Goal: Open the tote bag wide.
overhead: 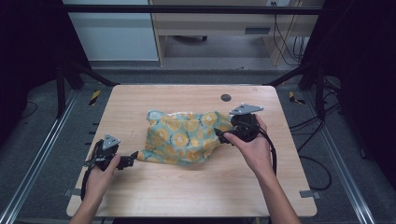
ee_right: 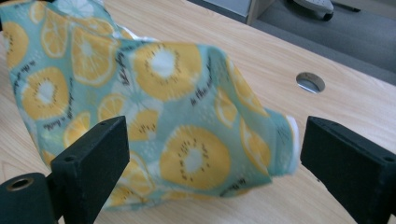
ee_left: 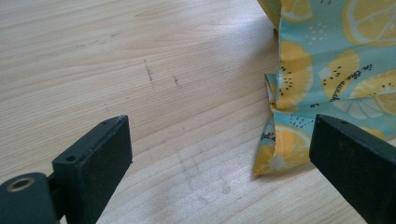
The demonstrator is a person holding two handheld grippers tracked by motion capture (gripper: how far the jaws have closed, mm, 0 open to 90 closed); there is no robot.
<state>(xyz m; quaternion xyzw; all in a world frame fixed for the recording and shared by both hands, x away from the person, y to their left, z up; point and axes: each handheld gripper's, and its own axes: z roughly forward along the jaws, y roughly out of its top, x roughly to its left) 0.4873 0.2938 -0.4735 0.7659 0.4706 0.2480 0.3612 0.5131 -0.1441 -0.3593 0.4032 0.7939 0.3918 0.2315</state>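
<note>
The crumpled cloth (overhead: 184, 136) lies mid-table (overhead: 187, 196); both jaws stand wide and empty, so slide the left gripper (overhead: 132, 159) onto the near corner (ee_left: 275, 156) and the right gripper (overhead: 219, 135) around the raised edge (ee_right: 280, 140); then pinch only one layer each.

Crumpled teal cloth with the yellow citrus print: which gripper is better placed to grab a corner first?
Probably the right gripper: the crumpled teal citrus-print cloth has a corner already between its open jaws. The left gripper, also open, has mostly bare wooden table between its jaws, with the cloth's edge beside one jaw.
</note>
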